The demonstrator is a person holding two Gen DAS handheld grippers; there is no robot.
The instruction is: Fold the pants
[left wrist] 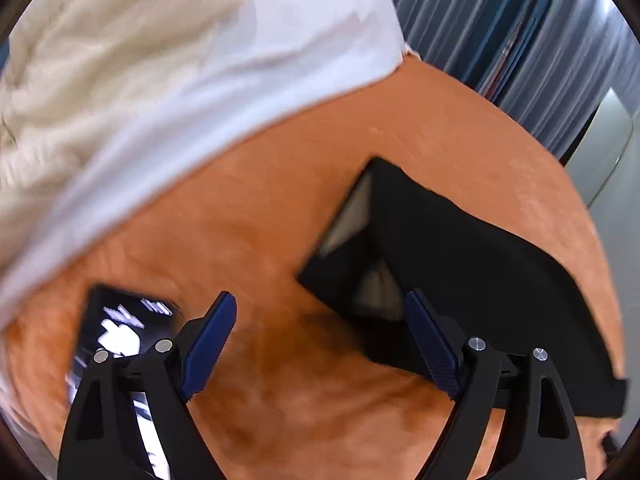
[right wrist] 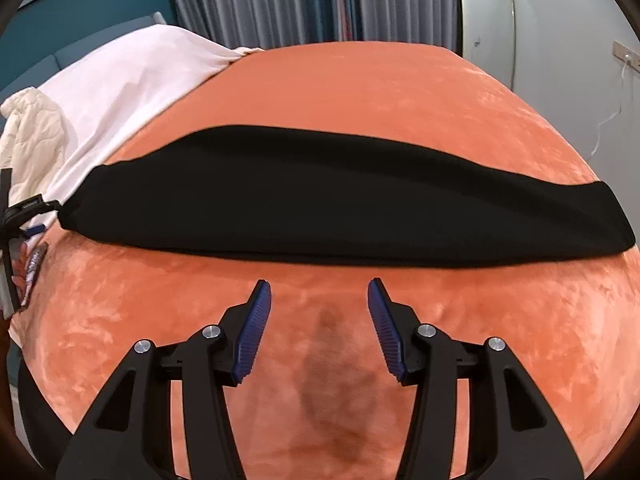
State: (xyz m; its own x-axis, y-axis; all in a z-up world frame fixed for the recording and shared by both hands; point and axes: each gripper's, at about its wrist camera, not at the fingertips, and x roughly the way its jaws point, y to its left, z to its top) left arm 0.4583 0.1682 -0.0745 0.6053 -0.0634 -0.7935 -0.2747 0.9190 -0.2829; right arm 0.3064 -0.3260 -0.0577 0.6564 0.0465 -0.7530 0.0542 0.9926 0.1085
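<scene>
Pants (right wrist: 340,196) lying as long black folded strip across orange blanket (right wrist: 360,88); waist end showing grey lining in left view; left gripper (left wrist: 320,328) spreading wide, empty, right finger overlapping that end; right gripper (right wrist: 318,308) gaping, empty, near strip's front edge; bare orange all round; white sheet (right wrist: 132,80) bordering far-left side.

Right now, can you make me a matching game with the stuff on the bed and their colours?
Things:
1. pants
2. bed cover
3. sheet
4. gripper pads

Colours:
A. blue
B. white
C. black
D. orange

Pairs: 1-C, 2-D, 3-B, 4-A
</scene>
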